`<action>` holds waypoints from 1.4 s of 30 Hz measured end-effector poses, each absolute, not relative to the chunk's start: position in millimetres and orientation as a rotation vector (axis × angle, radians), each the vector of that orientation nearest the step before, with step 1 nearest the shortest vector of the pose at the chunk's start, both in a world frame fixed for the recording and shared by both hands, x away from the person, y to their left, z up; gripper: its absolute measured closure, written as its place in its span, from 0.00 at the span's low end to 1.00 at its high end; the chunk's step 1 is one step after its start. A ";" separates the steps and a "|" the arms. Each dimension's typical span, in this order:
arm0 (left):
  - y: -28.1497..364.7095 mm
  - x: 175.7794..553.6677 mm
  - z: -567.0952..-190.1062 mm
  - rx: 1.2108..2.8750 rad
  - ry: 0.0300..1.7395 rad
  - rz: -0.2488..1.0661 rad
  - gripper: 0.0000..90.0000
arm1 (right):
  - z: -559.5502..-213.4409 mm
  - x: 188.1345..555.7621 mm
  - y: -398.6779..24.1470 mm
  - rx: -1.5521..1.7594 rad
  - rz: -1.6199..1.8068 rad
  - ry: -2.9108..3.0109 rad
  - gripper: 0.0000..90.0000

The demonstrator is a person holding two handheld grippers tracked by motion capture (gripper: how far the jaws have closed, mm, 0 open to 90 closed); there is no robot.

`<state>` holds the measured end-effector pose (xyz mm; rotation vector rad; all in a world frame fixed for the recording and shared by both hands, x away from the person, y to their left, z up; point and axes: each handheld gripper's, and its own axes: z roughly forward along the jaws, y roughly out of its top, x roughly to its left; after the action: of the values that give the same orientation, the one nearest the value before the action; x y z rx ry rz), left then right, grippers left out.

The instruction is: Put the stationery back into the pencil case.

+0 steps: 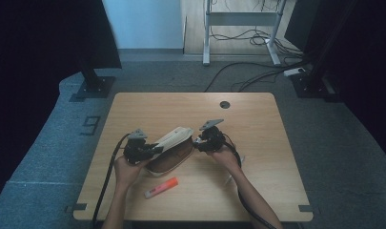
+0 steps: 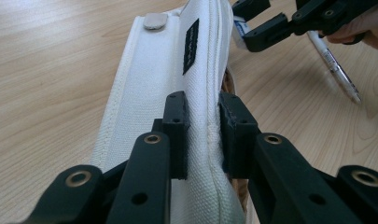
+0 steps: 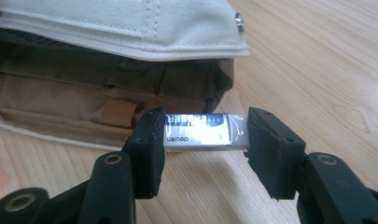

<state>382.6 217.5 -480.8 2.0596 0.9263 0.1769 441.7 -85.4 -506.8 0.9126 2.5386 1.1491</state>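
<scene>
Right gripper view: eraser at the pouch mouth.
Our right tongs [image 3: 203, 154] clench the eraser [image 3: 203, 133] crosswise, the open pencil case [image 3: 107, 100] just beyond; left tongs [image 2: 203, 135] pinch its white flap [image 2: 154, 74] up.

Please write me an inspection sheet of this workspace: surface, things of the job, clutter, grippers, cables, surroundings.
Surface: light wooden table with a round hole near its far edge.
Job's things: white canvas pencil case with brown inside, flap lifted; white eraser in a blue sleeve.
Clutter: orange marker in front of the case; white pen lying beside it.
Grippers: left gripper clamps the flap's edge; right gripper holds the eraser by its ends at the case's opening.
Cables: black cable trails from the left gripper; more cables on the floor.
Surroundings: grey carpet, desk frame behind.
</scene>
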 end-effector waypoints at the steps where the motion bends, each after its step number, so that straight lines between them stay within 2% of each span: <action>1: 217.6 382.6 -480.7 2.060 0.925 0.177 0.83 | -507.4 442.0 -83.3 0.910 1.149 2.540 0.53; 42: 213.4 380.5 -480.5 2.079 0.897 0.178 0.82 | -537.0 462.9 -26.5 0.907 1.106 2.537 0.52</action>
<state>380.5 213.4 -480.5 2.0788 0.8971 0.1781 462.9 -26.5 -537.0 0.9067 2.5369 1.1058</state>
